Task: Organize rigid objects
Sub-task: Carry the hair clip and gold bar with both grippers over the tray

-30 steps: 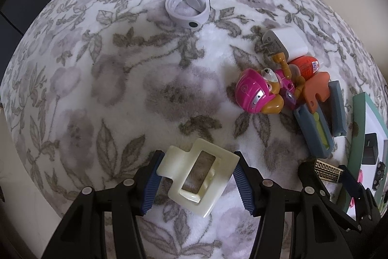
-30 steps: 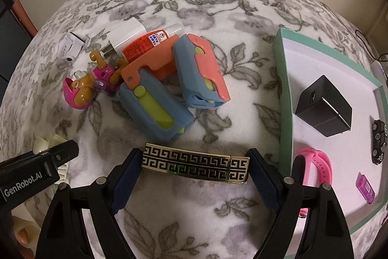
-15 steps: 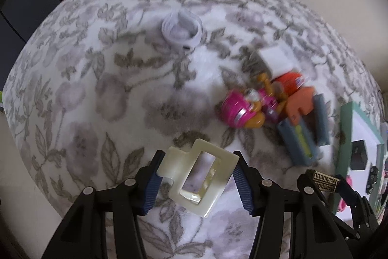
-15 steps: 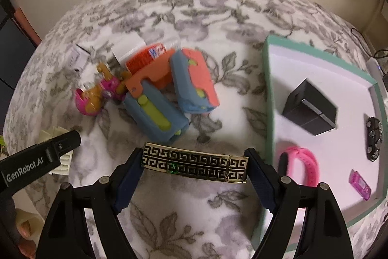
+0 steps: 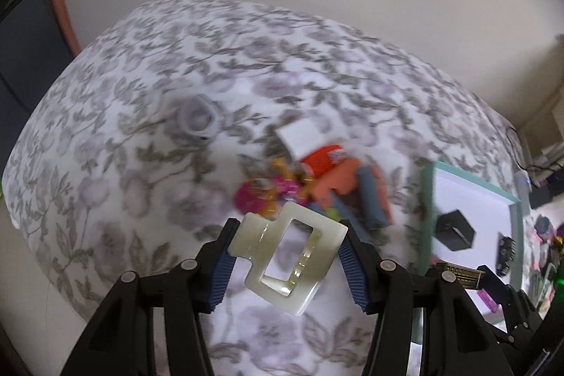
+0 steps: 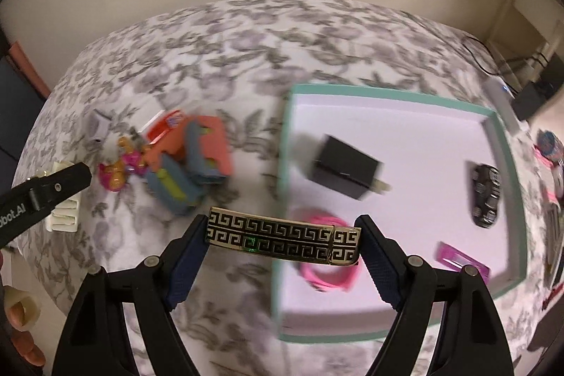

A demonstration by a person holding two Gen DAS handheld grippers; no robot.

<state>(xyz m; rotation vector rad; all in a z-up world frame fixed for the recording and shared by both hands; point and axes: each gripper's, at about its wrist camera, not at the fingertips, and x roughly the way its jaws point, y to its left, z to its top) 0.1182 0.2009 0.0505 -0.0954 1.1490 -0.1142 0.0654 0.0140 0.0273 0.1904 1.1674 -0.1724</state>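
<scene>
While a flowered blanket (image 6: pixel 218 37) is covering the bed under a plain wall, a teal-rimmed tray (image 6: pixel 495 125) is lying on its right side, holding a black plug block (image 6: pixel 343 166), a pink band (image 6: pixel 328 281), a dark toy car (image 6: pixel 486 194) and a small purple piece (image 6: pixel 461 261). A blurred toy pile (image 6: pixel 183 164) is lying left of the tray. The right gripper (image 6: pixel 283 236) is clamping a gold patterned bar (image 6: pixel 282 235) above the tray's near-left edge. The left gripper (image 5: pixel 287 252) is clamping a cream hair clip (image 5: pixel 290 251) above the blanket.
</scene>
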